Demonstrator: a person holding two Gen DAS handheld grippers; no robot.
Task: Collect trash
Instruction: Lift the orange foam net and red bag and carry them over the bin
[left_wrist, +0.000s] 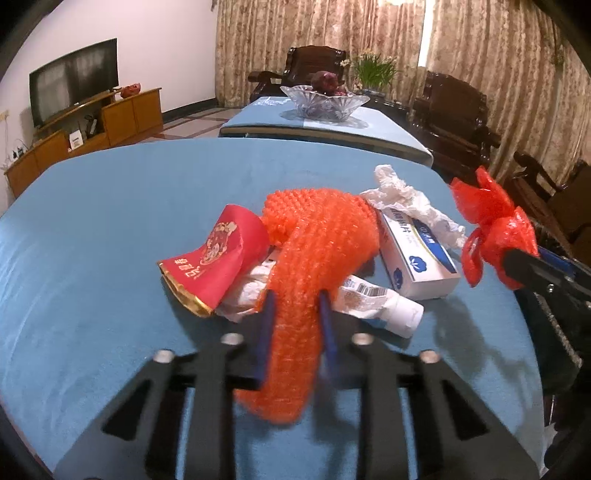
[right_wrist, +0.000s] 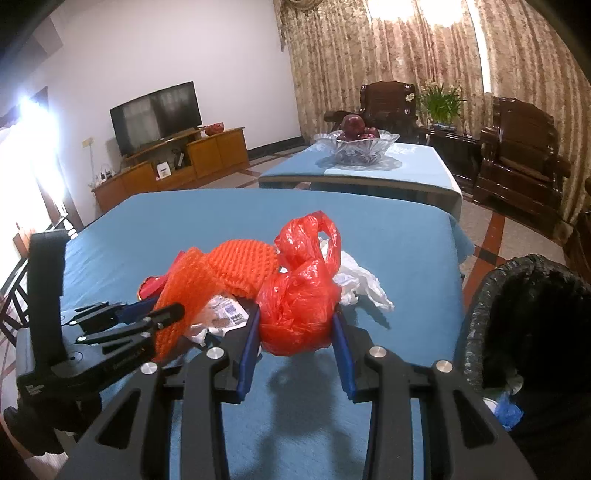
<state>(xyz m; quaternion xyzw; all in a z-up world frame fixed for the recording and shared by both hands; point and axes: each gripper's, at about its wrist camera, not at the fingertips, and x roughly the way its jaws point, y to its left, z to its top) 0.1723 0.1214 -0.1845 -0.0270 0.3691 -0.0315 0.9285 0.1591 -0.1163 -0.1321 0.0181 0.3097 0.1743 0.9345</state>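
On a table spread with a blue cloth (left_wrist: 92, 229), the left gripper (left_wrist: 295, 314) is clamped on a long strip of orange bubble wrap (left_wrist: 314, 258), its blue-padded fingers (left_wrist: 266, 321) pressing the strip from both sides as it trails back over the rest of the litter. Beside it the right gripper (right_wrist: 295, 328) grips a crumpled red plastic bag (right_wrist: 299, 310), which appears lifted just clear of the cloth, though the fisheye view makes that hard to judge. Heaped between them on the cloth are a flattened red paper cup with a gold rim (left_wrist: 214, 258), a white and blue cardboard box (left_wrist: 413, 254), a crushed white plastic bottle with a barcode label (left_wrist: 384, 302) and crumpled white tissue paper (left_wrist: 406, 199). Just off the table's right edge stands a round bin lined with a black plastic bag (right_wrist: 476, 295); blue and white scraps (right_wrist: 508, 406) lie at its near rim, the rest of its interior too dark to read. On a second blue-covered table (right_wrist: 417, 166) behind, a cut-glass bowl (right_wrist: 356, 147) holds dark red apples (right_wrist: 352, 123).
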